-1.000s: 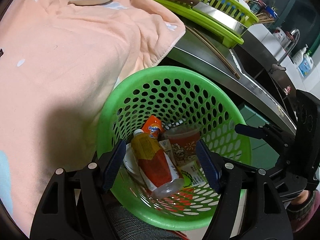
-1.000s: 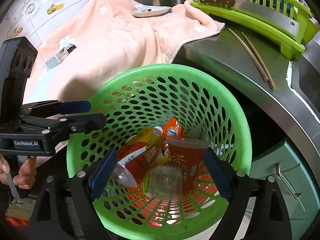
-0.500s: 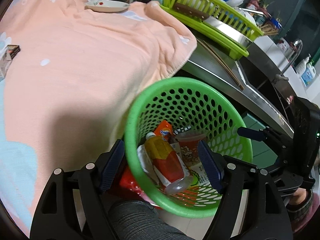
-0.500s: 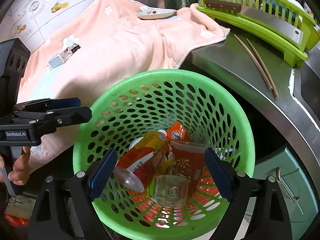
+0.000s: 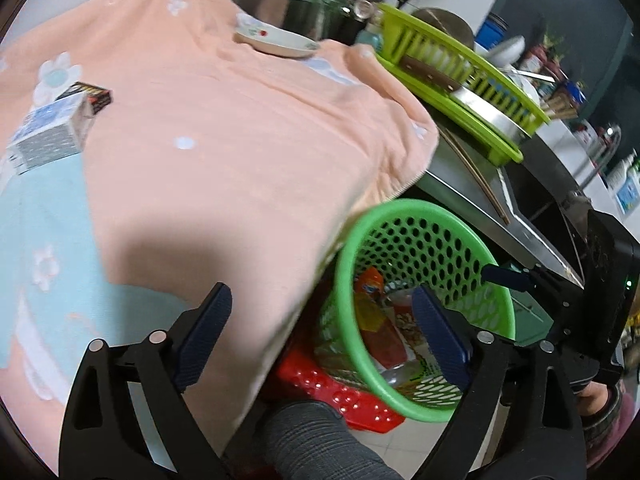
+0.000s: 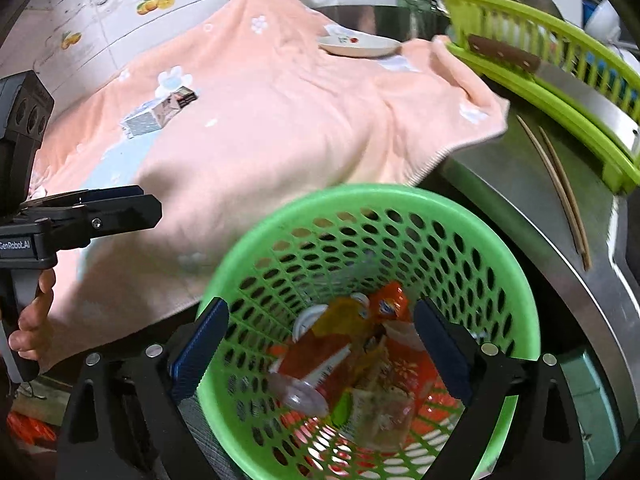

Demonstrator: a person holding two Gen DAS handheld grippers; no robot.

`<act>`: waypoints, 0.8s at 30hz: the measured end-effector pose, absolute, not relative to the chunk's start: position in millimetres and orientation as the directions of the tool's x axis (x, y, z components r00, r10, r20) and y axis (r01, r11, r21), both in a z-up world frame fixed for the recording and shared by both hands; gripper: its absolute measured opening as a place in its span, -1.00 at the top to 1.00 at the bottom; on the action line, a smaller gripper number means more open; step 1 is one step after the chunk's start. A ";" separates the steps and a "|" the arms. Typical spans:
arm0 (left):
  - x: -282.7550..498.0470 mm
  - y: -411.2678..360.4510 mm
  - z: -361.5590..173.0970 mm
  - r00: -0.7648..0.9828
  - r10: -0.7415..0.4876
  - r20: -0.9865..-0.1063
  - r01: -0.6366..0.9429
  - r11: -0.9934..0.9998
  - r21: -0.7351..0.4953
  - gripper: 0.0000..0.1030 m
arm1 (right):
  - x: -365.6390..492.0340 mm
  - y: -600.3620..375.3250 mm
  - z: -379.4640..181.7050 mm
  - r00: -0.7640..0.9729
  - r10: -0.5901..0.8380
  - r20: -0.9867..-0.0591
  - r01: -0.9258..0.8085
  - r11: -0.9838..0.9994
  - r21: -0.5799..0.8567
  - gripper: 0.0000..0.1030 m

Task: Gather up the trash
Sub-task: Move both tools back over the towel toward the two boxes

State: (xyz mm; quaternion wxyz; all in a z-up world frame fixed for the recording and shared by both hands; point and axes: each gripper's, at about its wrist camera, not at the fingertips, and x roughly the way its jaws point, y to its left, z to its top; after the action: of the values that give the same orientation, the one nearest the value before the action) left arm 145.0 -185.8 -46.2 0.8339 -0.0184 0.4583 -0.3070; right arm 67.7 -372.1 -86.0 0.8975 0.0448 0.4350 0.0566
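A green perforated basket stands below the counter edge, holding a bottle with a red and yellow label, an orange pouch, a red cup and a clear cup. My right gripper hovers over it, jaws opening, with nothing between the pads. My left gripper is above the cloth's hanging edge, left of the basket, jaws also opening and empty. A small blue-and-white carton lies on the peach cloth; the same carton shows in the right wrist view.
A white plate sits at the cloth's far end. A green dish rack with a knife and two chopsticks lie on the steel counter at right. A red stool supports the basket. A grey-clad leg is below.
My left gripper has swung left and up, off the basket and over the cloth, bringing the carton into view. The right gripper rose a little. Both pairs of jaws stand wider.
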 end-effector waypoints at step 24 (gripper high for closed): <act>205.5 -40.2 -25.7 0.558 -0.330 -0.761 0.222 0.943 -0.246 -0.90 | 157.6 -263.6 -60.3 0.589 0.269 -0.762 -0.296 0.949 0.106 -0.79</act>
State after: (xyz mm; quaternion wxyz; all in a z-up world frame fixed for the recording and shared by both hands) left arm 205.5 -40.2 -25.7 0.8804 -0.0610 0.4433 -0.1569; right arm 157.6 -263.6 -60.3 0.8913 -0.0161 0.4245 0.1586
